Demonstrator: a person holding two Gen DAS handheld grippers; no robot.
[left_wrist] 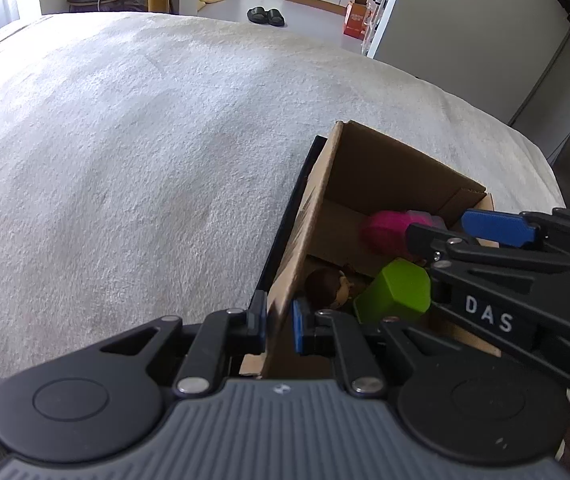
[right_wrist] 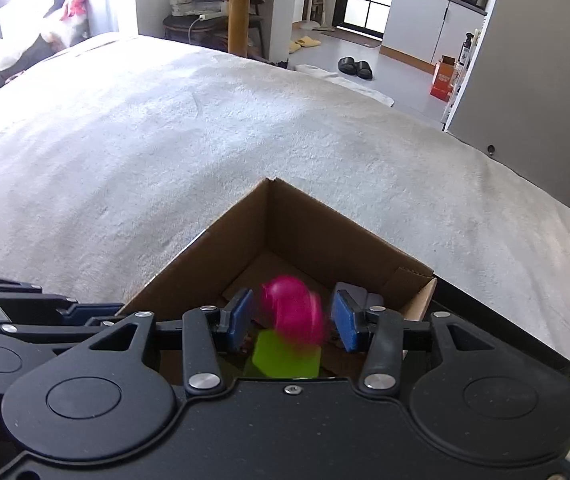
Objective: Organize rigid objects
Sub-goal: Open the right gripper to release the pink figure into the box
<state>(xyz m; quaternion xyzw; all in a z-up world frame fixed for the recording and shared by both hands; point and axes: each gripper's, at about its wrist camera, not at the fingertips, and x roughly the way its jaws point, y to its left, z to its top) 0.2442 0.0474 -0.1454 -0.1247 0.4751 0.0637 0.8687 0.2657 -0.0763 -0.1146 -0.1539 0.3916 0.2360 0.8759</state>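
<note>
An open cardboard box (left_wrist: 335, 168) (right_wrist: 241, 236) sits on a white blanket. My left gripper (left_wrist: 279, 326) is shut on the box's near left wall, one pad outside and one inside. Over the box my right gripper (right_wrist: 293, 322) (left_wrist: 441, 228) is open. A blurred pink round object (right_wrist: 293, 310) (left_wrist: 387, 230) lies between its blue pads, touching neither. Below it in the box are a green block (right_wrist: 285, 354) (left_wrist: 397, 292), a brown round thing (left_wrist: 325, 286) and a greyish-lavender item (right_wrist: 359, 292).
The blanket (left_wrist: 125, 160) (right_wrist: 165, 140) covers a wide bed around the box. A black flat edge (left_wrist: 285, 220) (right_wrist: 505, 320) runs beside and under the box. The bed drops off at the right by a grey cabinet (right_wrist: 525, 80). Slippers (right_wrist: 355, 66) lie on the floor beyond.
</note>
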